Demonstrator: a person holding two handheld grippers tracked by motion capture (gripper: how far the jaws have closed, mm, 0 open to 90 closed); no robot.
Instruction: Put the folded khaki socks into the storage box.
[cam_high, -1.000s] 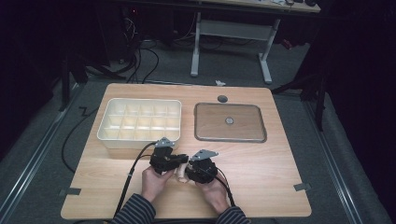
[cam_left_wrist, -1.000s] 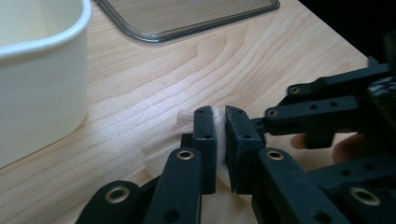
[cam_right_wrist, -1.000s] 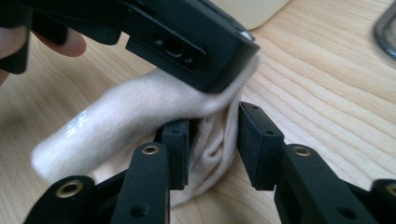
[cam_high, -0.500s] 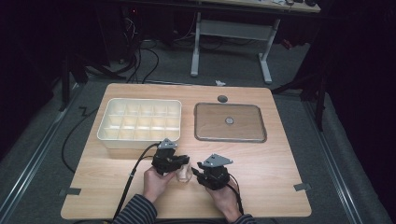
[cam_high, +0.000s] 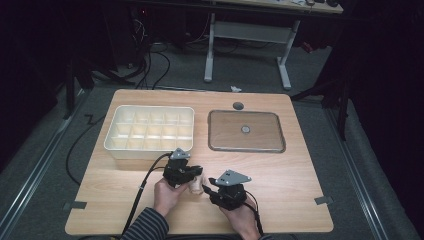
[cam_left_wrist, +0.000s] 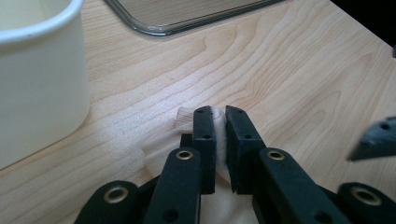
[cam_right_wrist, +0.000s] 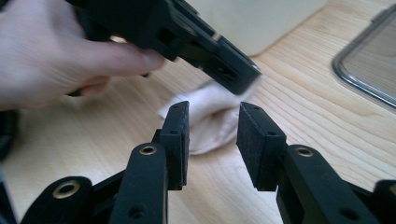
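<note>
A pale cloth (cam_left_wrist: 187, 116) is pinched by the L gripper (cam_left_wrist: 220, 140), jaws nearly closed; R gripper (cam_right_wrist: 212, 140) is held approx. half open w/ nothing gripped.

Lab: dark room, floor cables (cam_high: 150, 60), adjustable desk (cam_high: 247, 30).

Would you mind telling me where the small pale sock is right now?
In the high view, the sock lies on the table's near edge, pinched by the left gripper, just in front of the compartment tray.
</note>
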